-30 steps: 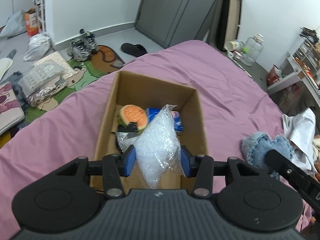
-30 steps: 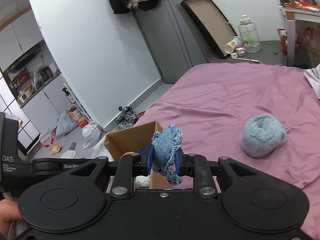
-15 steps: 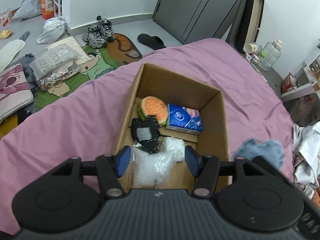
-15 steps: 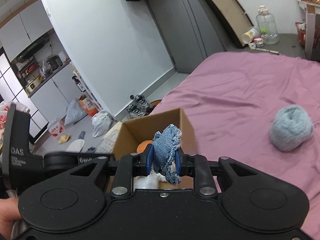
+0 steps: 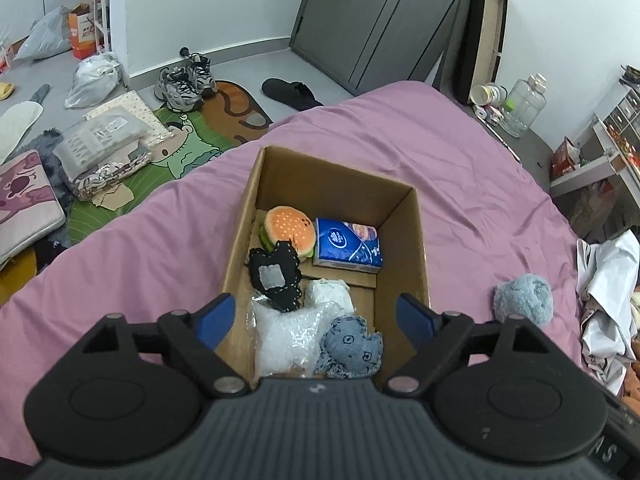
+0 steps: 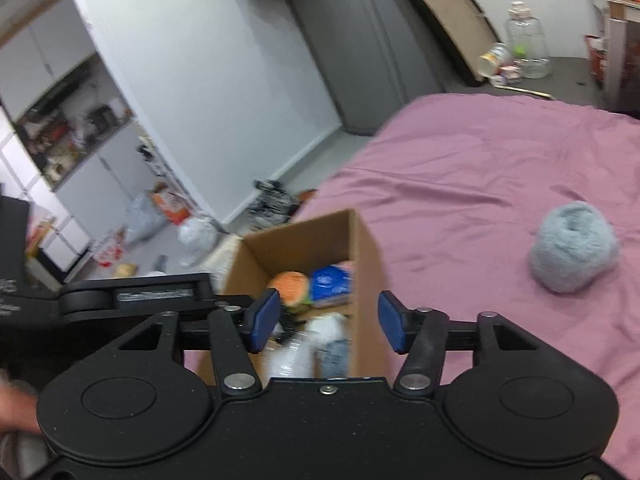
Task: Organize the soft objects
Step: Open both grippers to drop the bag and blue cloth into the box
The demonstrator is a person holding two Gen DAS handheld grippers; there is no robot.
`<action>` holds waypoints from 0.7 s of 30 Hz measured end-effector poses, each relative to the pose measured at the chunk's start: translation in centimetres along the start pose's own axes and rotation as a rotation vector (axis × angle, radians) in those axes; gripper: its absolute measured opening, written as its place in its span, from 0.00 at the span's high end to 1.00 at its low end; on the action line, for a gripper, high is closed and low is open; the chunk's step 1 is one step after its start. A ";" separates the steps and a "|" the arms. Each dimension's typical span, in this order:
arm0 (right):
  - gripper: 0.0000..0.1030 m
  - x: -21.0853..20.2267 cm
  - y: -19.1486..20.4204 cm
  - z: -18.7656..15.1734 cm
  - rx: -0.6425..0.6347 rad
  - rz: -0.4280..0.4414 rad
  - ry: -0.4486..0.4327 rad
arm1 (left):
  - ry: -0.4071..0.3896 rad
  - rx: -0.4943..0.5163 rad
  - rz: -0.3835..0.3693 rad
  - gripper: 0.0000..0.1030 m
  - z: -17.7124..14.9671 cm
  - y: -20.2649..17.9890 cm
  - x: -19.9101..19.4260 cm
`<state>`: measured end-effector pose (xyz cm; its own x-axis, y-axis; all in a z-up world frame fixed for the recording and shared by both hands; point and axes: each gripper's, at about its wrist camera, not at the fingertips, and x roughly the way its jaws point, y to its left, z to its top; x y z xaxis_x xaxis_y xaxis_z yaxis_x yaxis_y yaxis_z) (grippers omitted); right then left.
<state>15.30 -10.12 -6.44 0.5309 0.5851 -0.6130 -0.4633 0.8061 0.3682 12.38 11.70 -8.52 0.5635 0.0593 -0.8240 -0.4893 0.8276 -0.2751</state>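
One cardboard box [image 5: 418, 240] sits on the purple bed [image 5: 460, 152], and I count five soft things in it: one burger plush [image 5: 289, 229] and one blue tissue pack [image 5: 347, 245] at the far end, one black stitched pouch [image 5: 276, 276] in the middle, and at the near end one clear bag of white filling [image 5: 286, 336] with one small denim plush [image 5: 349, 348] lying just beside it, touching. A bit of white wrap shows between the pouch and the denim piece.

The left gripper [image 5: 316, 318] hangs over the near end of the box, its jaws wide apart after just opening; the bag lies loose below them, clear of both blue pads. The right gripper [image 6: 326, 320] has also just opened, jaws apart and empty, with the denim plush [image 6: 334, 354] down in the box [image 6: 366, 248] beneath them.

One fluffy grey ball [image 6: 572, 252] lies alone on the bed, well apart from the box, off to the right of both grippers.
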 end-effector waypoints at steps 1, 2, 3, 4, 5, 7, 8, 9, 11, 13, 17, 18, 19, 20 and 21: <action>0.46 -0.2 -0.3 0.1 0.000 -0.019 0.007 | 0.004 0.004 0.004 0.14 0.0 -0.1 -0.1; 0.45 -0.5 -0.7 0.3 0.002 -0.035 0.014 | 0.009 0.009 0.005 0.14 0.0 -0.4 -0.1; 0.45 -0.7 -1.2 0.5 0.007 -0.048 0.022 | 0.011 0.011 0.004 0.13 0.1 -0.6 -0.1; 0.43 -1.0 -1.6 0.7 0.011 -0.056 0.027 | 0.012 0.009 0.001 0.13 0.1 -0.8 -0.2; 0.41 -1.2 -2.0 1.0 0.011 -0.064 0.034 | 0.018 0.008 -0.002 0.12 0.3 -1.1 -0.3; 0.37 -1.6 -2.6 1.4 0.003 -0.081 0.045 | 0.029 0.022 0.001 0.07 0.4 -1.8 -0.5; 0.34 -1.8 -2.9 1.7 -0.006 -0.090 0.047 | 0.022 0.035 0.001 0.07 0.5 -2.1 -0.7; 0.32 -2.1 -3.1 1.9 -0.014 -0.099 0.046 | 0.016 0.044 0.000 0.07 0.5 -2.5 -1.0; 0.24 -2.6 -3.6 2.5 -0.022 -0.110 0.042 | 0.018 0.050 -0.012 0.05 0.6 -3.3 -1.3; 0.17 -3.3 -4.2 3.0 -0.024 -0.113 0.031 | 0.015 0.054 -0.031 0.00 0.6 -3.8 -1.6; 0.08 -4.4 -5.6 3.7 -0.032 -0.120 0.018 | -0.006 0.078 -0.033 0.00 0.5 -5.1 -2.0; 0.07 -4.7 -6.0 3.7 -0.033 -0.120 0.016 | -0.009 0.083 -0.037 0.00 0.4 -5.4 -2.0; 0.06 -4.9 -6.3 3.9 -0.035 -0.122 0.013 | -0.011 0.089 -0.042 0.00 0.3 -5.8 -2.0; 0.06 -5.1 -6.7 3.9 -0.036 -0.126 0.012 | -0.016 0.096 -0.046 0.00 0.2 -6.1 -2.1; 0.06 -5.3 -7.2 4.0 -0.036 -0.131 0.012 | -0.022 0.103 -0.048 0.00 0.1 -6.4 -2.1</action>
<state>18.68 -18.65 -3.08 0.5798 0.4740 -0.6627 -0.4158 0.8716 0.2596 14.37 6.32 -4.96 0.5998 0.0299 -0.7996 -0.3914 0.8826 -0.2606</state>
